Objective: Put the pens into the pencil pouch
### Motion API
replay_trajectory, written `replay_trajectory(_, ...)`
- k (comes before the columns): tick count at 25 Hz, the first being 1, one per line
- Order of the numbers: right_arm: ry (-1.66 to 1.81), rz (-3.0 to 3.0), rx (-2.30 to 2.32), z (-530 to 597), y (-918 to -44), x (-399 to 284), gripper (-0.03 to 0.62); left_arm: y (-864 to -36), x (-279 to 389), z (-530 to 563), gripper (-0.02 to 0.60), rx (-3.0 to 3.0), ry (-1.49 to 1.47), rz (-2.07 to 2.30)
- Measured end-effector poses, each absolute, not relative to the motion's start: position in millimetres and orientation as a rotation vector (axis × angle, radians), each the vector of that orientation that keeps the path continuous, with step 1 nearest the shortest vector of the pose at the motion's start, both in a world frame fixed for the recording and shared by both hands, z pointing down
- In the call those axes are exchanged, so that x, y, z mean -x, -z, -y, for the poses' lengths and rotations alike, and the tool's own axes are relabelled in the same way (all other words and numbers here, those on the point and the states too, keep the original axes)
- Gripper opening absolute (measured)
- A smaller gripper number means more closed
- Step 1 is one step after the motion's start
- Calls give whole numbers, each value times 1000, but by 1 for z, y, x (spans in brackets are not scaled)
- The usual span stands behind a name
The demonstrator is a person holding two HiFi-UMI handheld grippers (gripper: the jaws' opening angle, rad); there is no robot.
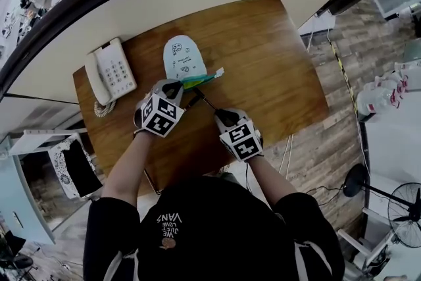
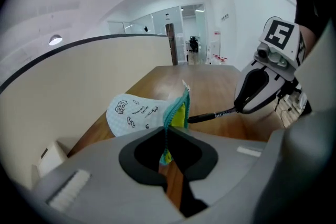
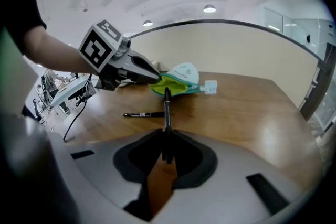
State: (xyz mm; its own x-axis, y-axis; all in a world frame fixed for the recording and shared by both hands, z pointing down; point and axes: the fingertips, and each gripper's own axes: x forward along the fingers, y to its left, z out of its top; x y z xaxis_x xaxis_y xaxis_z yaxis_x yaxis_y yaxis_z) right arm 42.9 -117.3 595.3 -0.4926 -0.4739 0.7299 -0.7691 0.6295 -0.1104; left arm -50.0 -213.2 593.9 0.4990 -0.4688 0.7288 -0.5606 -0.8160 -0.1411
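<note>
Caught around the first visible insertion, with nothing plainly finished yet. Has the pencil pouch [image 1: 183, 57] lying at the far middle of the worktop [image 1: 276, 69], just right of a telephone [image 1: 112, 72], mouth turned toward the near right. Pinches the teal zip edge of that mouth in the left gripper [image 2: 168, 157], clenched tight on the fabric and holding it raised, baring the yellow lining. Clamps a black pen [image 3: 167, 107] in the right gripper [image 3: 165, 150], closed on the pen's near end, tip aimed at the opened mouth and reaching about to its lip; hard to tell whether just inside or only at the edge. Leaves a second pen [image 3: 143, 114] flat on the worktop, on the near left of the pouch in the right gripper view, untouched and apart from both grippers. Cannot see into the pouch from any view, so cannot rule out a pen already inside. Judged from this: mouth opened and held, one pen about to go in, at least one more to fetch and insert afterwards. Possibly a zip to close at the end, though not asked for by the task.
</note>
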Motion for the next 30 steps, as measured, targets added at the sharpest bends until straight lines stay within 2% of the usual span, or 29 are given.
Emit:
replay_trajectory(12,-560,2152,-936,174,-590,1,70,-584,43,203,28,-2607,-1023,937)
replay_trajectory(23,-769,2307,-992,229,-573,41,71,-559,54,217,28,-2564,-600,952)
replay_trajectory(28,-793,2342,-986,244,-574,52,71,-557,62,223,28,-2517,-508,977)
replay_trajectory(30,-791,2363,-981,245,-571,53,97,-558,66,225,28,-2496,-491,988)
